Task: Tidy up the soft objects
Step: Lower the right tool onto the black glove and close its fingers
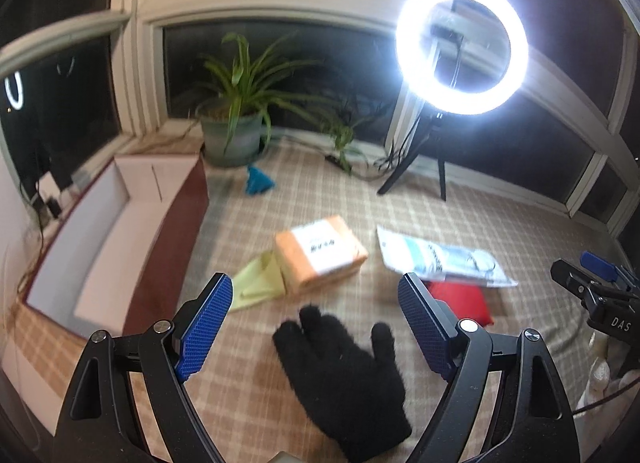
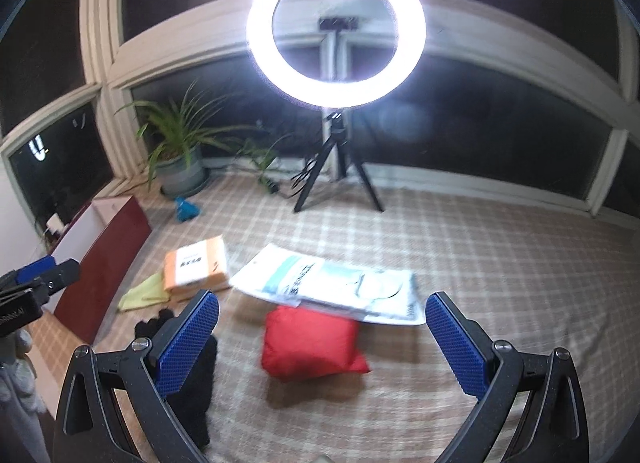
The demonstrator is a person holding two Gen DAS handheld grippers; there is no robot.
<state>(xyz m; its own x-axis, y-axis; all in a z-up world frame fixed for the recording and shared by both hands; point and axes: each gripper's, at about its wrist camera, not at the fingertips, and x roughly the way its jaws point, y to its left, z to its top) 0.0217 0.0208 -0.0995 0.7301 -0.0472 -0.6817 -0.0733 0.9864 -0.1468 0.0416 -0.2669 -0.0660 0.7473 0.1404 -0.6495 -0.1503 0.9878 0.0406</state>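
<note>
Black glove (image 1: 340, 375): lies flat on the plaid cloth (image 1: 500, 223), nearest the left camera, between the 2 blue pads of the left hand-held gripper (image 1: 316, 315), touched by neither.
Left hand-held gripper: jaws spread wide, holding nothing, poised over the glove.
Right hand-held gripper (image 2: 322, 327): jaws also wide apart and empty, aimed at the red pouch (image 2: 310, 347).
Red pouch: puffy, on the cloth just right of the glove; its far edge is tucked under the white plastic packet (image 2: 332, 283).
White plastic packet: flat, printed in pale blue, lying beyond the pouch.
Orange folded cloth (image 1: 320, 251): a stack with a white label on top, left of the packet and beyond the glove.
Yellow cloth (image 1: 260, 283): flat, its edge touching the orange stack's left side.
Box (image 1: 120, 223): open, dark red outside, white inside, at the left edge of the cloth; nothing seen in it.
Blue item (image 1: 258, 181): small, crumpled, near the plant pot (image 1: 232, 139).
Ring light (image 2: 335, 33): lit, on a tripod by the dark window.
</note>
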